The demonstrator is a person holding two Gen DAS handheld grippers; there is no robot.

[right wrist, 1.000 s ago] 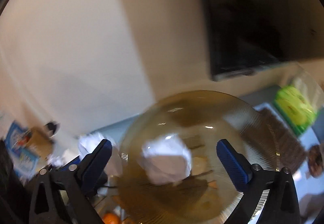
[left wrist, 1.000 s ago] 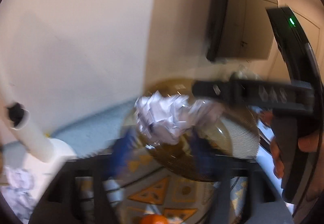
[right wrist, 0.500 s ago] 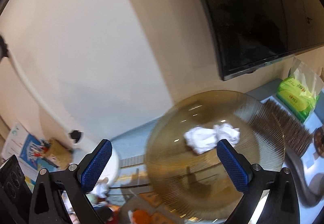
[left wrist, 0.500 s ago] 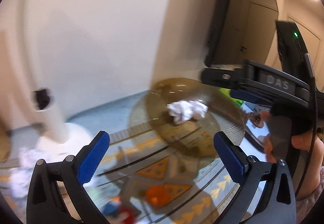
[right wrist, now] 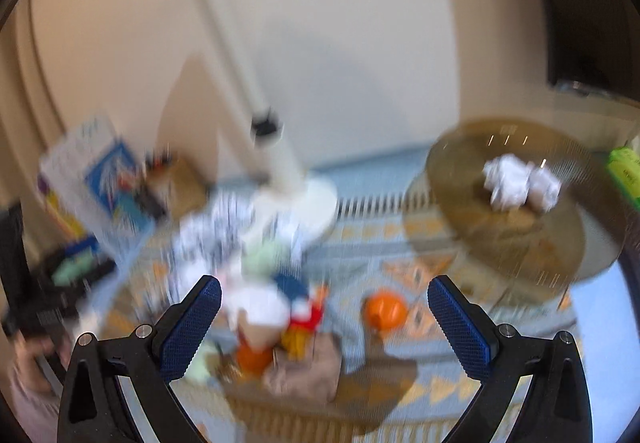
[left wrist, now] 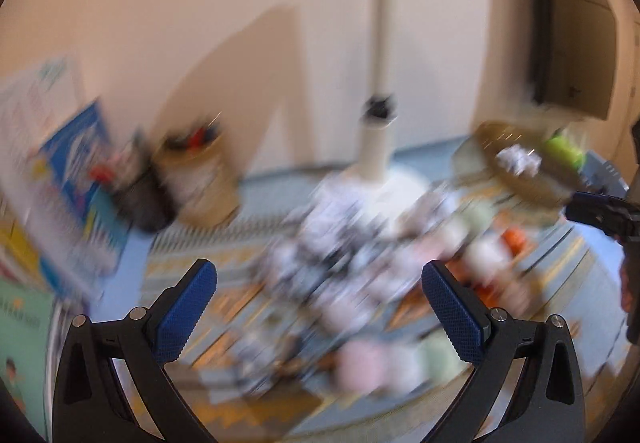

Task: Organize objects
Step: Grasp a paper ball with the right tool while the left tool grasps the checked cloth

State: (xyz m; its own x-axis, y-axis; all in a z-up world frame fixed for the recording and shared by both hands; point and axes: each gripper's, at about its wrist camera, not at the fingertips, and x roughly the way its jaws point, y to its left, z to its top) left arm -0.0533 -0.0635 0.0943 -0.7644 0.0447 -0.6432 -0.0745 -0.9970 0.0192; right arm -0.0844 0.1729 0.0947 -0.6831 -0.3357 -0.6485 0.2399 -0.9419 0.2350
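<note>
Both views are smeared by motion blur, so you get shapes more than detail. Your left tool [left wrist: 320, 307] stands wide, its knurled blue pads [left wrist: 184, 311] gripping nothing. Your right tool [right wrist: 324, 327] is spread just as wide and also empty.

At the far left of the right wrist view, flat glossy books [right wrist: 100, 179] lean upright by the wall, with a tan cylindrical basket [left wrist: 200, 179] beside them. Next comes a white pole on a round white base [right wrist: 308, 199]. In front of it, crumpled printed paper [right wrist: 212, 231] and soft pale things lie heaped on the rug [right wrist: 404, 267], which has a blue and orange triangle pattern.

A smooth orange ball [right wrist: 384, 309] sits on the rug between your right tool's fingers. To the right, the ribbed amber glass plate [right wrist: 480, 239] carries two crumpled white paper balls [right wrist: 520, 183], touching each other. A green packet [right wrist: 624, 171] lies at the right edge.
</note>
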